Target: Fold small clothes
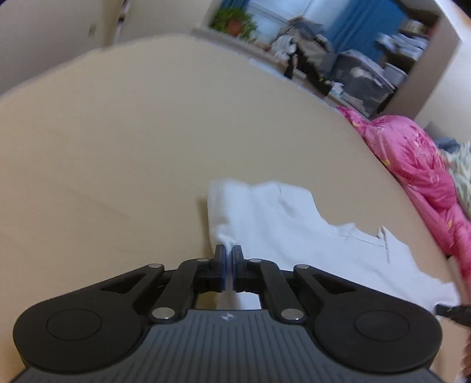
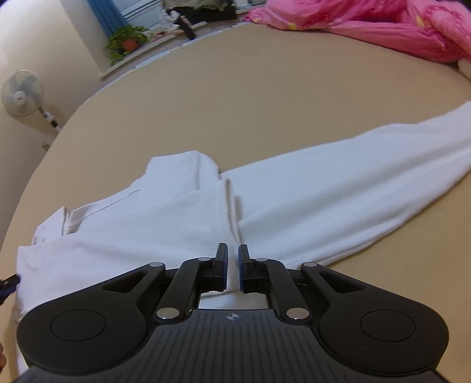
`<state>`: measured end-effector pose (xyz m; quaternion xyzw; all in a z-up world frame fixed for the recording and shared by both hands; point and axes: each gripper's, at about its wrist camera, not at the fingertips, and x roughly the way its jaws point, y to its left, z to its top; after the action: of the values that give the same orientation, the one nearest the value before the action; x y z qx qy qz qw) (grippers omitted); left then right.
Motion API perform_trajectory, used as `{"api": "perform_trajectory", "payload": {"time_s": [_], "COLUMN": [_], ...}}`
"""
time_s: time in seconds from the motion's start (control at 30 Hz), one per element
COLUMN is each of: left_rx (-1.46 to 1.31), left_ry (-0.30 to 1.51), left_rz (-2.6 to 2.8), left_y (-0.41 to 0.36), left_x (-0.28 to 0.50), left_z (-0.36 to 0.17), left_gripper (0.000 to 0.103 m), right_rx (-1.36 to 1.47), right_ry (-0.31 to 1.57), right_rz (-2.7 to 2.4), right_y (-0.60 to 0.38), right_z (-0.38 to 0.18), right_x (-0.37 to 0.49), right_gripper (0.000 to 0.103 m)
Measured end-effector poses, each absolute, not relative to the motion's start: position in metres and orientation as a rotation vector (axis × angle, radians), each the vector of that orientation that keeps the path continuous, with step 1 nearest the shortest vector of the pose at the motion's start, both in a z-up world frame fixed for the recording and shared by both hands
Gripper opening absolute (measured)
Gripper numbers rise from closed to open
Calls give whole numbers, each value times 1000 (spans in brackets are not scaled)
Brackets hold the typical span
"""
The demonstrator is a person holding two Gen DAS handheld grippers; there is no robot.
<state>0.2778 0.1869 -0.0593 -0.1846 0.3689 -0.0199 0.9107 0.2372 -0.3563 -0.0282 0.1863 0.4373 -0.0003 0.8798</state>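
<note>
- Left wrist view: left gripper [image 1: 229, 252] with jaws pinched shut on a bunched edge of the white garment [image 1: 294, 229], cloth gathered into small puckers right at the tips.
- Lay spread from that pinch toward the right across the tan bed [image 1: 117, 132], with a collar or placket seam visible near its right part.
- Bunched up at the bed's right edge: a pink quilt [image 1: 412, 153], well apart from the held corner.
- Poked into the lower right corner of this view: a dark tip of the right gripper [image 1: 453, 312], just beside the garment's near edge.
- Stood blurred beyond the far edge of the bed: a potted plant [image 1: 234, 22], blue curtains and piled storage.
- Right wrist view: right gripper [image 2: 232, 254] over the garment's near edge, jaws parted only a narrow way, white cloth showing in the gap; could not tell whether the pads pressed on it.
- Ran as a raised fold from the jaws up through the cloth, one long part stretching away to the right, a shorter rumpled part to the left.
- Stood by the wall at left: a white fan [image 2: 22, 92].
</note>
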Motion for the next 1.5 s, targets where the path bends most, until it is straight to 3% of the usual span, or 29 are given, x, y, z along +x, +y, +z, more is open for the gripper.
{"api": "perform_trajectory", "payload": {"time_s": [0.23, 0.43, 0.53, 0.63, 0.7, 0.8, 1.03, 1.3, 1.5], "left_rx": [-263, -199, -155, -130, -132, -105, 92, -9, -27], "left_ry": [692, 808, 756, 702, 827, 817, 846, 903, 899], "left_rz": [131, 20, 50, -8, 24, 65, -152, -142, -126], "left_y": [174, 140, 124, 103, 104, 87, 39, 42, 38], "left_x": [246, 223, 210, 196, 201, 195, 117, 17, -7], "left_z": [-35, -66, -54, -50, -73, -56, -31, -47, -65], "left_gripper": [5, 2, 2, 10, 11, 12, 14, 14, 16], "right_rx": [370, 389, 440, 483, 496, 538, 655, 792, 946], "right_ry": [956, 943, 914, 873, 859, 852, 808, 715, 619], "right_rz": [-24, -48, -78, -93, -107, -142, -281, -452, -531], "right_y": [-365, -374, -388, -408, -422, -447, -519, -598, -643], "right_z": [-42, -38, -32, -22, -19, -20, -29, -65, -91], "right_x": [242, 241, 236, 228, 224, 218, 206, 197, 191], "right_gripper": [8, 8, 8, 8, 12, 20, 22, 22, 22]}}
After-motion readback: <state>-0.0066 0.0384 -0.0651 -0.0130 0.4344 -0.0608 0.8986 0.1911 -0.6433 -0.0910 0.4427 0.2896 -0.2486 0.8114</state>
